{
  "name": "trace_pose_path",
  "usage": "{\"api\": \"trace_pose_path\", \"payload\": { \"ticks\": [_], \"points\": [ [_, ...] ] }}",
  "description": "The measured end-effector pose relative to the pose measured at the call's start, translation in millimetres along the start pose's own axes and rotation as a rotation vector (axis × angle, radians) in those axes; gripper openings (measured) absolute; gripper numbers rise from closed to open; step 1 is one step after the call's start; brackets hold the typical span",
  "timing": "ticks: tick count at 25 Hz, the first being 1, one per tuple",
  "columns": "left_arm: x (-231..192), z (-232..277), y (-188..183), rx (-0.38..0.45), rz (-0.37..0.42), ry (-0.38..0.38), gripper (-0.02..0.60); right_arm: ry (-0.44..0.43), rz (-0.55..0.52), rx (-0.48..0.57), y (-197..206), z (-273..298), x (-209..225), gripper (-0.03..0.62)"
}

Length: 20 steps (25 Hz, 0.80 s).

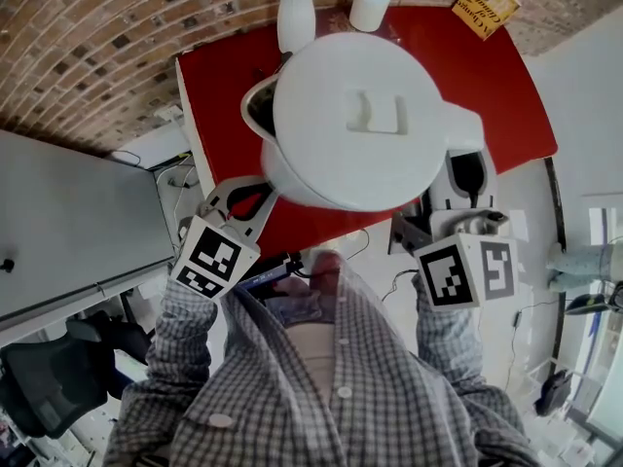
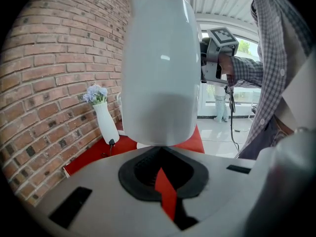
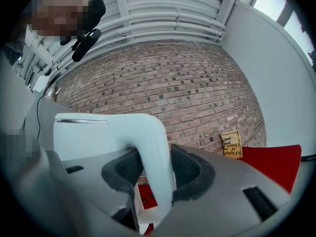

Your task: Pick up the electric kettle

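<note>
**Head view.** I look steeply down on a white electric kettle, lid facing up at me, held in the air above a red table. The kettle's long axis runs upright, so from here I see mostly the round lid. My left gripper sits at the kettle's lower left edge, low on the body. My right gripper sits at the right, where the handle juts out. A white vase stands on the table beyond.

**Left gripper view.** The kettle body rises tall and upright straight ahead, filling the middle of the picture. The left gripper's jaws stand apart around a black-lined hollow. Nothing sits in that hollow; only a red sliver shows through it. The kettle's bottom edge meets the far end of the jaws. I judge the jaws are propping the body, not clamping it, since the body is far wider than the gap. The right gripper shows just beyond the kettle's right side.

**Right gripper view.** The jaws are clamped on the white handle, which runs upright between the two black pads, touching both. The kettle body lies to the left of the handle. A brick wall and a yellow book stand behind.

The lift turns on this: the handle is on the right side, so I judge the right gripper carries the weight, with the left steadying from beneath.
</note>
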<state>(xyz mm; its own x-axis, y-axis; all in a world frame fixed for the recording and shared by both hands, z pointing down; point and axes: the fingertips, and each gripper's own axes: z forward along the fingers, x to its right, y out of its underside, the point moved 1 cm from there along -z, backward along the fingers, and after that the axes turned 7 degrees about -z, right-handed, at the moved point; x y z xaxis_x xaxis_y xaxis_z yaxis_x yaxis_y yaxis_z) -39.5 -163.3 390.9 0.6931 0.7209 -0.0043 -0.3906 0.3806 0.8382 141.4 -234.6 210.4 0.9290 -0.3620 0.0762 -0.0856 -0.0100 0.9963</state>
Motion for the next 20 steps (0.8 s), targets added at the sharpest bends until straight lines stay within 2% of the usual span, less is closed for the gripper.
{"api": "trace_pose_path", "payload": {
  "ticks": [11, 20],
  "points": [
    [4, -28, -15, 0.053, 0.033, -0.032, 0.000, -0.020, -0.021, 0.056, -30, -17, -17, 0.165],
    [5, -32, -10, 0.057, 0.041, -0.001, 0.000, 0.008, -0.016, 0.058, -27, -26, -23, 0.164]
  ]
}}
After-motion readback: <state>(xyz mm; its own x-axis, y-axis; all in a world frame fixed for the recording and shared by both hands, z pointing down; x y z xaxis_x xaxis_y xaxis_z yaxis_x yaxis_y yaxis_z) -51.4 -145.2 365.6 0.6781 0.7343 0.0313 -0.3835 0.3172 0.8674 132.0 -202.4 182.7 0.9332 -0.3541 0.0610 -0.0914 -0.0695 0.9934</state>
